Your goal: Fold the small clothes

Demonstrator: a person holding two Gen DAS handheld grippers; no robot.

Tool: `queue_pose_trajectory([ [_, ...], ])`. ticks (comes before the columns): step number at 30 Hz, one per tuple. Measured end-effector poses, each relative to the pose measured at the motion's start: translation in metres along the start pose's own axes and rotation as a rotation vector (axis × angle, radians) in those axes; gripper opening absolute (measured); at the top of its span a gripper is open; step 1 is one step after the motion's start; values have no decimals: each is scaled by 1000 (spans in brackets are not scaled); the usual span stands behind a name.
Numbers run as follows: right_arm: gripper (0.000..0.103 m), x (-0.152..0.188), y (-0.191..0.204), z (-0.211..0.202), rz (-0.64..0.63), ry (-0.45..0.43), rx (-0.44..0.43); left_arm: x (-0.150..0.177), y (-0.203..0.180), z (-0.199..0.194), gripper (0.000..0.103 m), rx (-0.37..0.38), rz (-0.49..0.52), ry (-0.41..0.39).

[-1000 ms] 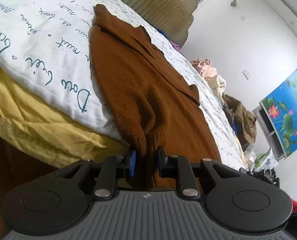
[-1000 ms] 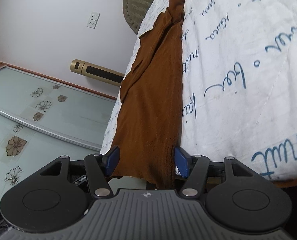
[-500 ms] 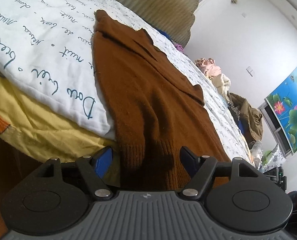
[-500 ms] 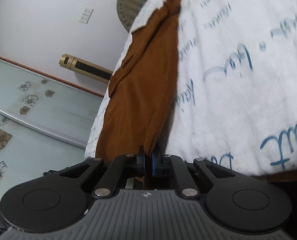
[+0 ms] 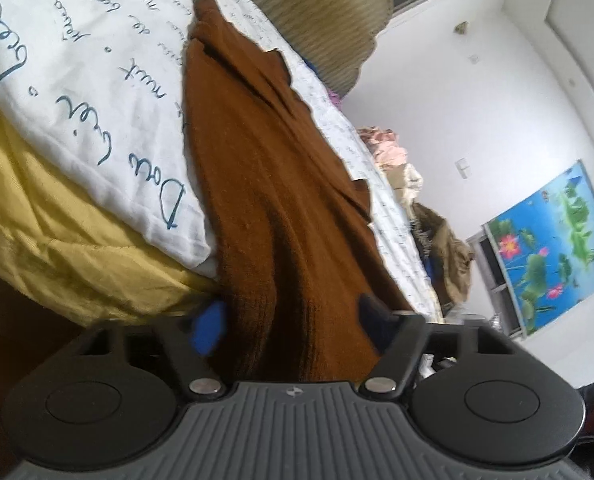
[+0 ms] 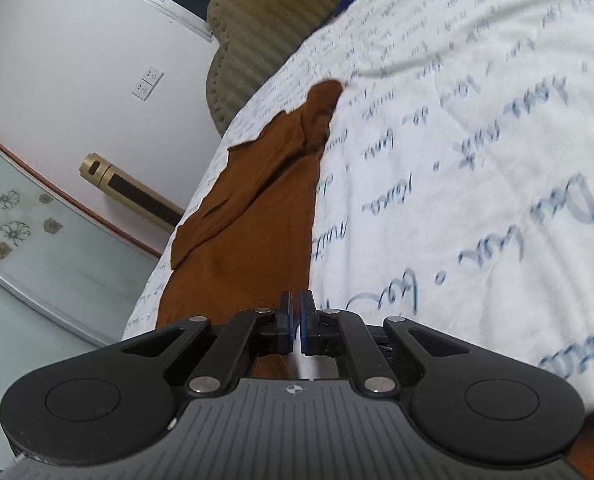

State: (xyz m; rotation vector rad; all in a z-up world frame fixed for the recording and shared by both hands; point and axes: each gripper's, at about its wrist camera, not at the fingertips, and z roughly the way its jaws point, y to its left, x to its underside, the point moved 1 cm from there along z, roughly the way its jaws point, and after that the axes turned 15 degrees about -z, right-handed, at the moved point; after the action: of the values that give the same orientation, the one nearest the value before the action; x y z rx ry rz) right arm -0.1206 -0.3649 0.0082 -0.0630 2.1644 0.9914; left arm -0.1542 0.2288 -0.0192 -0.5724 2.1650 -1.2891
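A brown knitted garment (image 5: 281, 184) lies stretched out on a white bedcover with blue handwriting (image 5: 97, 60). My left gripper (image 5: 293, 320) is open, with the garment's ribbed hem hanging between its blue pads (image 5: 209, 326) at the bed's edge. In the right wrist view the same garment (image 6: 257, 208) runs away along the bedcover (image 6: 477, 140). My right gripper (image 6: 296, 322) is shut at the garment's near edge; whether cloth sits between the pads is hidden.
A yellow quilt (image 5: 57, 248) hangs below the bedcover. A ribbed olive headboard (image 5: 321, 12) stands at the far end. A pile of clothes (image 5: 417, 196) lies beyond the bed. A gold cylinder (image 6: 129, 188) and glass sliding doors (image 6: 29, 248) stand beside it.
My left gripper let go of the hem and opened wide. My right gripper closed at the garment's edge, then rose and swung so the bedcover fills its view.
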Motion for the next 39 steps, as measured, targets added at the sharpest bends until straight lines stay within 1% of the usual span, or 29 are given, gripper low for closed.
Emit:
queue_pose_trajectory([
  [1,9,2,0,4,2,10,-15,-1,0,1,32,5,-1,9],
  [3,9,3,1,11,12,31,-55,-3,2,4,22,15,2,22],
  [4,10,4,1,14,19,36,-64,-4,4,5,13,18,1,28],
  [7,20,6,-1,16,47,45,-83,-4,11,5,11,49,2,33],
  [9,53,8,-5,14,81,45,-110,-5,19,3,10,67,-17,41],
  [10,58,10,-7,11,98,32,-122,-6,23,1,10,68,-26,39],
  [11,60,12,-7,8,104,20,-139,-6,26,-1,9,68,-28,35],
  [13,64,14,-9,2,97,29,-166,-7,29,-7,9,68,-33,23],
  [16,67,17,-3,1,61,57,-170,-6,27,-15,9,81,-24,11],
  [20,71,20,4,-3,25,82,-163,-6,16,-25,9,102,15,-4],
  [23,72,24,6,-3,17,91,-158,-7,10,-25,9,110,22,-6],
  [25,72,25,6,3,8,102,-157,-8,9,-22,9,95,27,-4],
  [26,69,24,7,7,0,103,-161,-8,9,-19,9,86,22,-2],
  [27,58,24,8,10,-8,103,-167,-7,11,-17,9,84,10,4],
  [28,51,23,8,15,-3,114,-175,-7,13,-16,9,85,-3,9],
  [29,35,23,7,21,9,132,-189,-6,15,-15,9,88,-13,10],
  [30,22,23,8,26,17,141,-192,-7,15,-16,9,92,-18,10],
  [32,14,25,10,37,10,161,-171,-8,14,-18,9,104,-19,4],
  [37,13,24,29,59,-26,187,-199,-10,11,-19,9,124,-23,5],
  [39,13,25,37,68,-34,207,-231,-9,10,-15,9,136,-28,13],
])
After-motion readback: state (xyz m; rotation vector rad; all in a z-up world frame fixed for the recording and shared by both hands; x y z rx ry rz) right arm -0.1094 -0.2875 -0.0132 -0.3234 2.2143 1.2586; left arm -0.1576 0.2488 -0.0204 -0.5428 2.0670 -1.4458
